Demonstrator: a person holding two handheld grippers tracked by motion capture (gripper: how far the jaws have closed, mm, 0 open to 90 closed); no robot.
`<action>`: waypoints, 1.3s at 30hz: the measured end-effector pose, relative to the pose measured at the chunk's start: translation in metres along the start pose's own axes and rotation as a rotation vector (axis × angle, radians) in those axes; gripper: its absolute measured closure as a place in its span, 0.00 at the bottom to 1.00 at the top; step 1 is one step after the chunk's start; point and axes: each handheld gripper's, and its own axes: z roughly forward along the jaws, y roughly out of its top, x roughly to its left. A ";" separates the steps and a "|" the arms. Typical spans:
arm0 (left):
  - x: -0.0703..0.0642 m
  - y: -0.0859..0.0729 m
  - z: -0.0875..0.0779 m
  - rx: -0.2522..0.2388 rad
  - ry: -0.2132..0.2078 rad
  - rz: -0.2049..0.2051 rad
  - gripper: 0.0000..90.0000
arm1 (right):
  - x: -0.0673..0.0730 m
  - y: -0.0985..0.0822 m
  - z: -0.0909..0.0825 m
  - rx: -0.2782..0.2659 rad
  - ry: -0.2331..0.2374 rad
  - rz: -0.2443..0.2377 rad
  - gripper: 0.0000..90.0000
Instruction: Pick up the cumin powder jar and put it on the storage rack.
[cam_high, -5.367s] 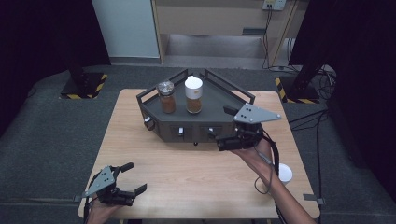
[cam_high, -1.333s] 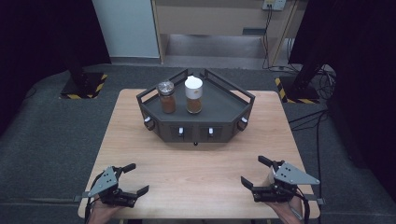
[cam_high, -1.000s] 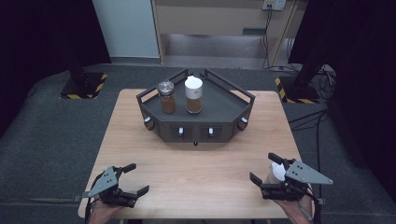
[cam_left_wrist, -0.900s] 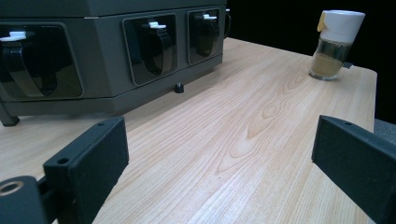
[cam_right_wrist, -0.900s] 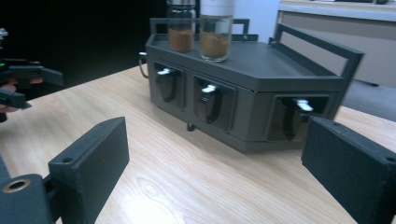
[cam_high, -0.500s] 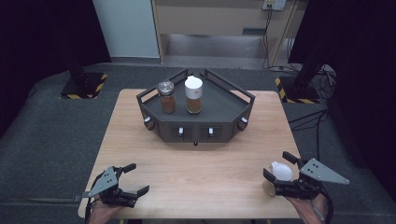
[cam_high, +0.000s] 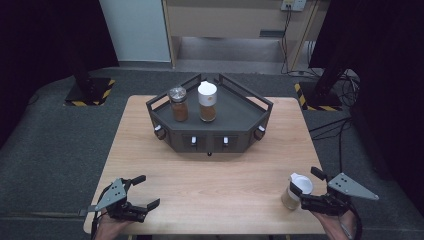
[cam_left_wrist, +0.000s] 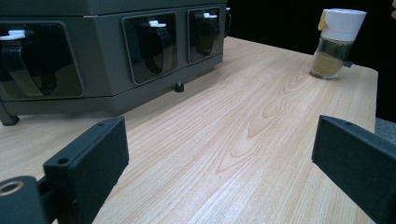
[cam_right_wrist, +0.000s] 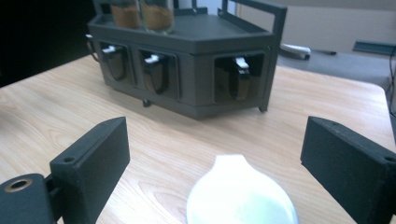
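Right gripper (cam_high: 309, 186) — jaws spread wide, flanking the white-capped jar (cam_high: 296, 191) at the table's (cam_high: 225, 175) near right corner; contact appears absent, though the close view is blurred. Left gripper (cam_high: 145, 191) — jaws apart, nothing held, at the near left edge.

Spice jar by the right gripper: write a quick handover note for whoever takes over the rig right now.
Right gripper: open, its fingers either side of the white-capped spice jar, not closed on it.
Left gripper: open, holding nothing, at the near left table edge.
Rack: mid-table, with two jars on top, one metal-lidded, one white-lidded.
Done: gripper lined up on the jar.
Left: close, lift, probably place it on the rack.
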 end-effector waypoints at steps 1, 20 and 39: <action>0.000 0.000 0.000 0.000 0.000 0.001 0.03 | -0.001 -0.002 0.001 0.003 0.001 0.010 0.09; 0.000 0.000 0.000 0.003 0.001 0.001 0.03 | -0.005 -0.027 0.011 0.077 -0.027 0.060 0.13; 0.000 0.000 0.000 0.003 0.000 0.002 0.03 | 0.000 -0.033 0.018 0.096 -0.053 0.046 0.33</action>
